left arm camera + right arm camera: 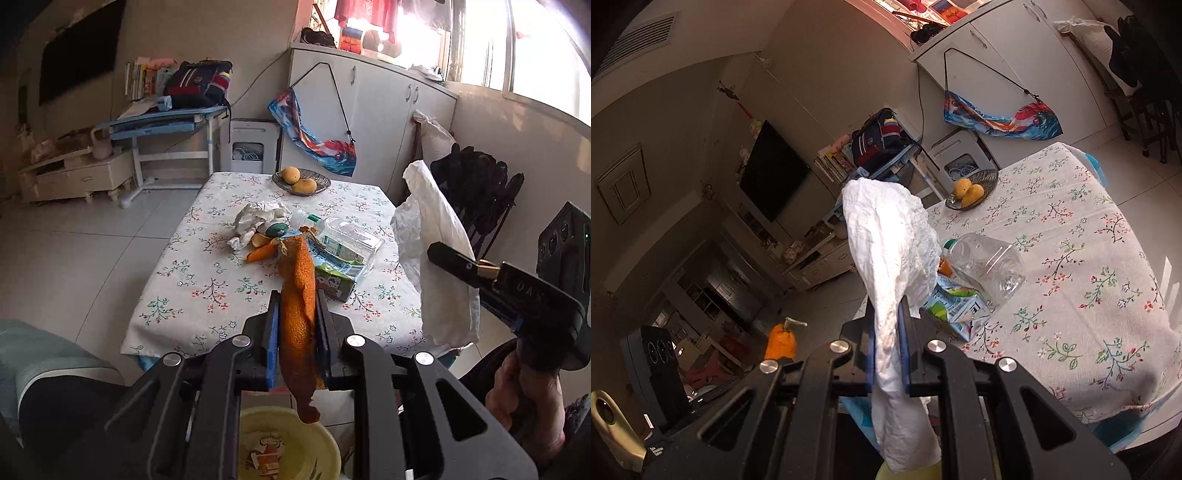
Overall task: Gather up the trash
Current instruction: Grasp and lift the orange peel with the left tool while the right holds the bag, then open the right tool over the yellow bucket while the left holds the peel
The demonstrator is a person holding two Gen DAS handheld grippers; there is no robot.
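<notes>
orange peel | clamped, L tongs | R tongs pinch white tissue

A table under a flowered cloth carries a shallow dish with two mangoes. Behind it stand a white cupboard with a colourful bag hanging on its front, a blue desk bearing a backpack and books, and a dark television on the wall. A low cream drawer unit sits under it.

The black body of the right gripper shows the pale letters "DAIS". No other words are clear enough to read.
</notes>
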